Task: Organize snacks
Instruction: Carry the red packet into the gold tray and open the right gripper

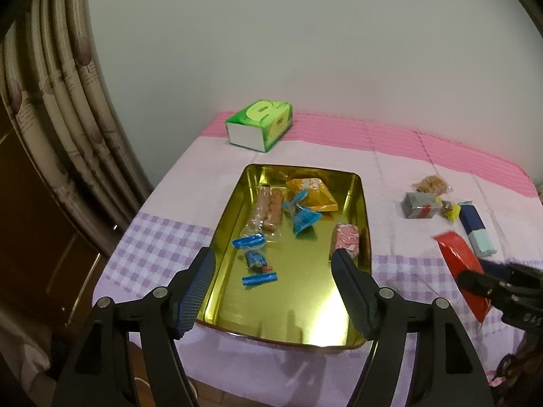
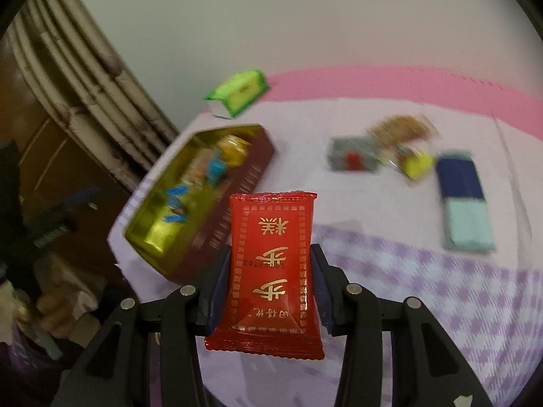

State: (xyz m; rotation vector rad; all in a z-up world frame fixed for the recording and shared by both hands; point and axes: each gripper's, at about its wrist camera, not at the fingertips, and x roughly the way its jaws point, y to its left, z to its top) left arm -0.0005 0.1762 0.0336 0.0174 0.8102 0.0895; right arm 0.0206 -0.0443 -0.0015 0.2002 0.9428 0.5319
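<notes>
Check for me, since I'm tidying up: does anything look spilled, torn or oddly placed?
Nothing looks spilled or torn. Four snacks lie loose on the tablecloth outside the gold tin, such as the blue packet. The right gripper grips a red packet.

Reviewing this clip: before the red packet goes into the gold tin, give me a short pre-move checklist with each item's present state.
1. Red packet held between the pads of the right hand-held gripper: ok.
2. Packet lifted off the tablecloth: ok.
3. Bare floor left in the gold tin for another snack: ok, at the near end.
4. Left hand-held gripper open and holding nothing: ok.
5. Left hand-held gripper out of the drop path: not ok, it is over the tin's near end.
6. Grip firm enough to carry: cannot tell.
</notes>
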